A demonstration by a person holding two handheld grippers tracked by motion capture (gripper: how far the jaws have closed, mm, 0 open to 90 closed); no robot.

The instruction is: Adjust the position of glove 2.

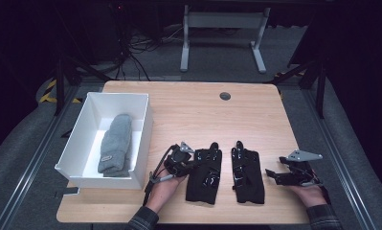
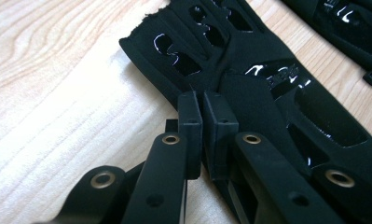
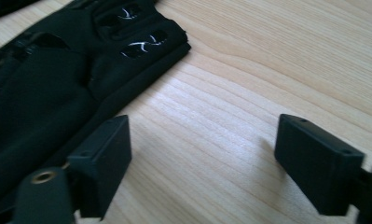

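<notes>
High view: your left claw (image 1: 194, 162) clenched on left black glove (image 1: 205, 176) edge; right claw (image 1: 273, 173) released beside right black glove (image 1: 247, 172) on counter (image 1: 188, 108).

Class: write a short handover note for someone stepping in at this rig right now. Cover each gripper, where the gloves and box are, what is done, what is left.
Left gripper: jaws closed at the edge of the left black glove, apparently pinching it.
Right gripper: open, empty, over bare table beside the right black glove.
White box at table's left holds one grey mitten.
Done: mitten boxed.
Left, probably: both black gloves, flat on the table.
</notes>
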